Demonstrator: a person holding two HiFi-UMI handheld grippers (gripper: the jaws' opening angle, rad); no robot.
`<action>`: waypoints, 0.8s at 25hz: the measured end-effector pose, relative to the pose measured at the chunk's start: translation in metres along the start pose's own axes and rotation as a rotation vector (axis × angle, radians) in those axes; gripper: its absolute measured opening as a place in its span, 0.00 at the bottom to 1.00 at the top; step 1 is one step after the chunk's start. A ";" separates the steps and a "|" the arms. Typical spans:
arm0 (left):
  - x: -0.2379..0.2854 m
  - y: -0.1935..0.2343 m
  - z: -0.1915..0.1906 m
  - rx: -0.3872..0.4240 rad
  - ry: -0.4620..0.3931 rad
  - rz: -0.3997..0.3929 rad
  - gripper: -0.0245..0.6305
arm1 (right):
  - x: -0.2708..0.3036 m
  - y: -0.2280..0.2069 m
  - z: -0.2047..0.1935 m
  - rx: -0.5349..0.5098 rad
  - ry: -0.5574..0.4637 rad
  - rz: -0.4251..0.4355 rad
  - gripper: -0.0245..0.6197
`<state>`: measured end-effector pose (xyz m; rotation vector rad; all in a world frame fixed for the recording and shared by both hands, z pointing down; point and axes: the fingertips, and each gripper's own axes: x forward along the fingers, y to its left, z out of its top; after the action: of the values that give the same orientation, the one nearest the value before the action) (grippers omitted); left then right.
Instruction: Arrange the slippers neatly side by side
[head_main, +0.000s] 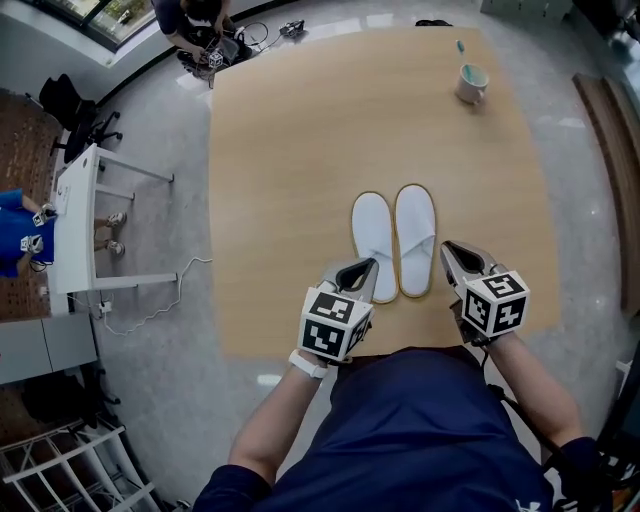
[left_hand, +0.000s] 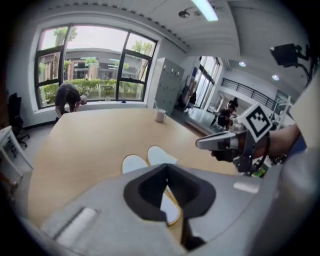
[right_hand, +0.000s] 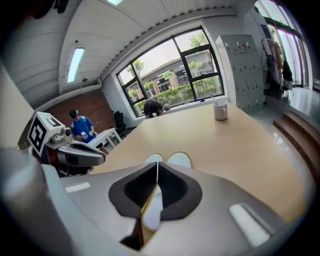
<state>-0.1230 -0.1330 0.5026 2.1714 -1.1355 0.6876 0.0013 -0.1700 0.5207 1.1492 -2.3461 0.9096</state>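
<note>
Two white slippers with tan rims lie side by side on the wooden table (head_main: 280, 150), toes pointing away: the left slipper (head_main: 374, 240) and the right slipper (head_main: 415, 232). My left gripper (head_main: 368, 266) hovers by the left slipper's heel, its jaws shut and holding nothing. My right gripper (head_main: 449, 248) sits just right of the right slipper's heel, also shut and holding nothing. In the left gripper view the closed left gripper (left_hand: 167, 167) frames both slippers (left_hand: 158, 154), with the right gripper (left_hand: 218, 142) off to the right. The right gripper view shows the closed right gripper (right_hand: 157, 164) above the slippers (right_hand: 180, 159).
A pale mug (head_main: 471, 84) stands at the table's far right. The near table edge runs just under both grippers. A white desk (head_main: 75, 215), chairs and people are on the floor to the left and beyond the far edge.
</note>
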 end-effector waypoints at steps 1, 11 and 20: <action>-0.007 -0.008 0.006 0.011 -0.030 -0.010 0.04 | -0.006 0.009 0.009 0.003 -0.033 0.026 0.06; -0.046 -0.056 0.046 0.061 -0.271 -0.078 0.04 | -0.043 0.087 0.062 -0.117 -0.248 0.213 0.05; -0.050 -0.050 0.051 0.028 -0.291 -0.084 0.04 | -0.052 0.104 0.073 -0.231 -0.311 0.227 0.05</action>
<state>-0.0971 -0.1185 0.4211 2.3837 -1.1744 0.3597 -0.0542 -0.1435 0.3977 1.0039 -2.7911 0.5358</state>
